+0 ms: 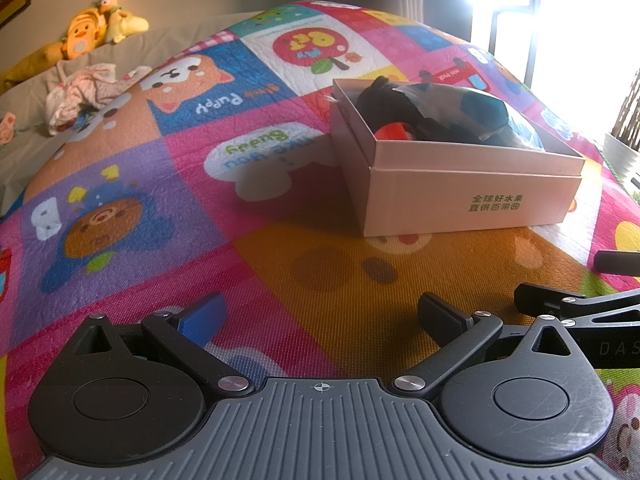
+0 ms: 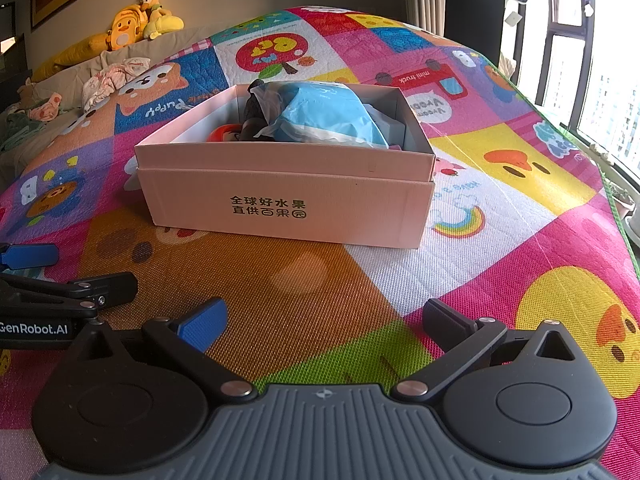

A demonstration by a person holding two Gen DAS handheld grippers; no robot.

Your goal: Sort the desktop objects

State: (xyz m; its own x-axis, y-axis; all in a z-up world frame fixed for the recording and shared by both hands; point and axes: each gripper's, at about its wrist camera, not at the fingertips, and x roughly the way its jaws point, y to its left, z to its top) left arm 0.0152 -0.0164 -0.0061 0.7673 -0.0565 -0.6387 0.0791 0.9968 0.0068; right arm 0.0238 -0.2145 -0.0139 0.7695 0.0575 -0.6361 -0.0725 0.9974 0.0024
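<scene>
Mat: large, bright cartoon patchwork, woven texture; carries everything. No loose items show on it in either view, so sorting looks finished or close to it, judging only from what lies in frame.

Box: pale pink cardboard, open top, inner tray standing a little proud of the outer sleeve, dark printed characters on the near wall. Sits on the mat ahead of both grippers, near the middle of the right view and to the right of centre in the left view. Holds all the collected things; filled above the rim.

Pack: light blue and white, soft crinkled plastic wrap; largest item in the box, lying on top and rising above the wall.

Black item: dark, soft-looking, at the box's far left corner; kind not clear.

Red item: small, round, red-orange, low in the box against the near wall; mostly hidden.

Left gripper: jaws spread wide, empty, low over the mat short of the box.

Right gripper: jaws spread wide, empty, beside the left one, facing the box.
</scene>
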